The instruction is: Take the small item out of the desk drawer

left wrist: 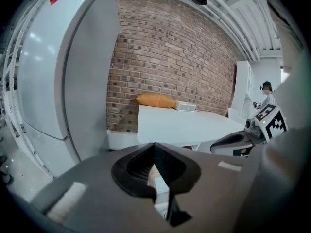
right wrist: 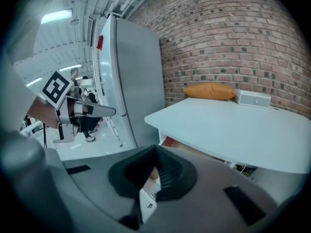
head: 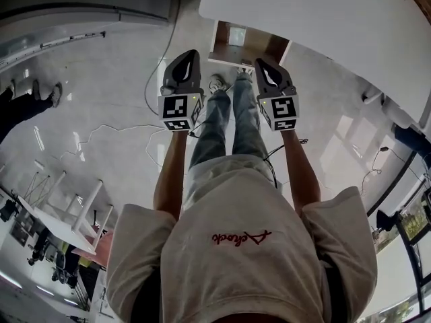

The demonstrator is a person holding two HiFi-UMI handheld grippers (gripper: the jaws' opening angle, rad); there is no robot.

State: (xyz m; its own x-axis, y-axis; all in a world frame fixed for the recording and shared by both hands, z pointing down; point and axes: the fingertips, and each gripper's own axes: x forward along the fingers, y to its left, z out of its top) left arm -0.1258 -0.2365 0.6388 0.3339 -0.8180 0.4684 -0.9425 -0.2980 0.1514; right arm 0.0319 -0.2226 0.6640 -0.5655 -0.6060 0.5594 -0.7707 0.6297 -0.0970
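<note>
The left hand-held gripper (head: 188,58) and right hand-held gripper (head: 264,66) hover side by side above the person's legs (head: 232,123), jaws pressed together, empty. Beyond, the drawer (head: 246,46) stands open under the white table (head: 323,25); the small item inside cannot be made out.

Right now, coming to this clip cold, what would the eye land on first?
The left gripper and right gripper, jaws together and empty, are held side by side mid-frame in the head view. Just beyond them stands a white desk, with a wood-lined opening under its edge. An orange cushion lies at the desk's far end by a brick wall.
</note>
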